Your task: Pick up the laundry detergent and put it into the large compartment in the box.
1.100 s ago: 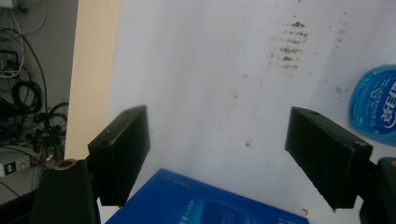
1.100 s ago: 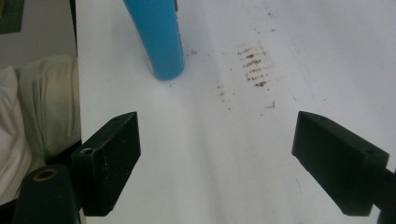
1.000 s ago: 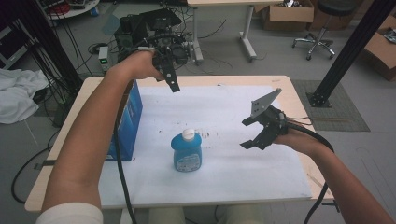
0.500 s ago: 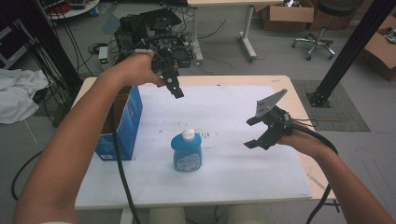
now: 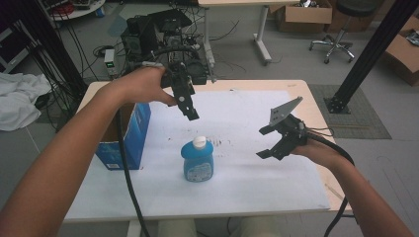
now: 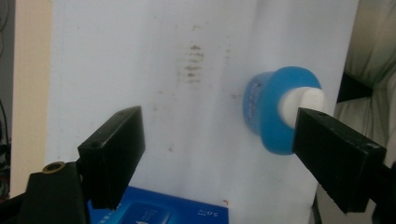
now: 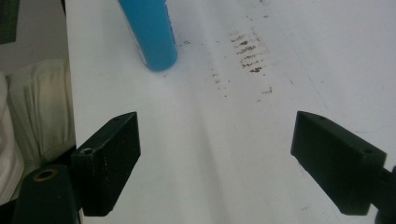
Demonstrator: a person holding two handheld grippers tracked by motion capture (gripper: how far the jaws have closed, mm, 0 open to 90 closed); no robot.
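A blue bottle (image 5: 197,162) with a white cap stands upright on the white sheet near the table's front middle. My left gripper (image 5: 189,106) hangs in the air behind and above it, pointing down. Its jaws have just been opening and nothing is between them. From the left gripper view (image 6: 219,154) the bottle (image 6: 266,112) appears from above, off to the right, partly behind the right jaw. My right gripper (image 5: 265,142) hovers open to the right of the bottle, jaws toward it. Between the right gripper (image 7: 215,158) jaws lies bare sheet; the bottle (image 7: 149,32) is farther off at upper left.
An open blue cardboard box (image 5: 126,136) stands at the table's left edge, and its top (image 6: 159,212) sits under my left gripper. Dark smudges (image 5: 222,143) mark the white sheet (image 5: 247,182). Electronics and cables (image 5: 158,34) sit behind the table; a black post (image 5: 365,54) rises at right.
My left hand has moved from the table's far edge toward the bottle and to the right, and its jaws have spread wider. The right gripper and the bottle have kept still.
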